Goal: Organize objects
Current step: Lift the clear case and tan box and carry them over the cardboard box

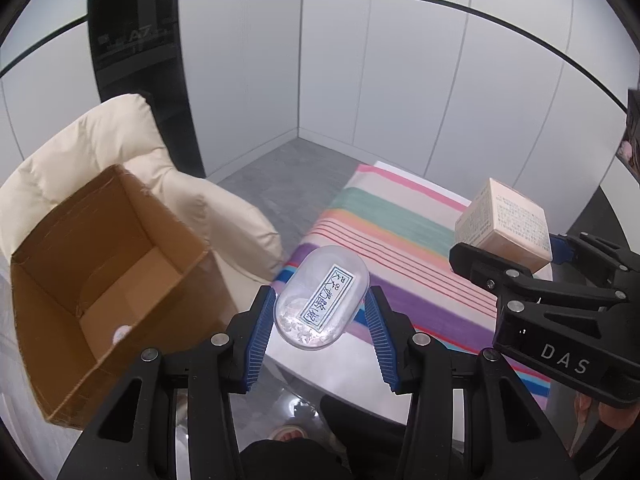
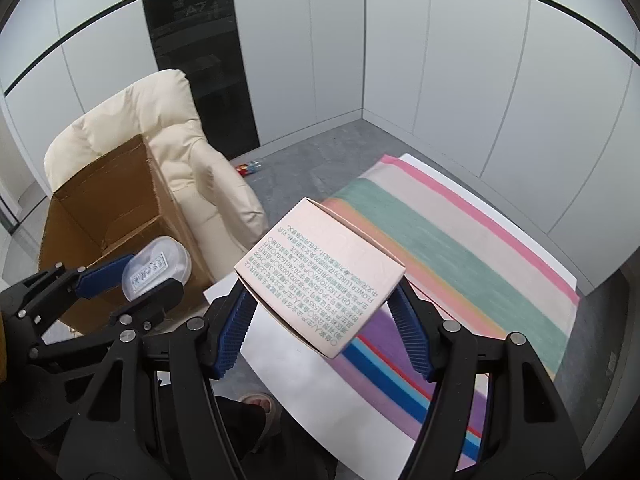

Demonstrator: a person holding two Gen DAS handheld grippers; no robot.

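Clear oval case [image 1: 321, 302]: my left gripper [image 1: 320, 312] clamps it by its long sides, label up, in the air above the near table edge.
Printed carton [image 2: 320, 276]: my right gripper [image 2: 320, 312] is clamped on its side faces and carries it tilted, printed face up.
Cardboard box [image 1: 100, 272]: open-topped, on the left against the cream armchair [image 1: 132, 168]; I judge it the drop target.
Striped cloth [image 2: 460, 240]: covers the table to the right.
Obstruction: the box's near wall; both loads ride side by side, close together.
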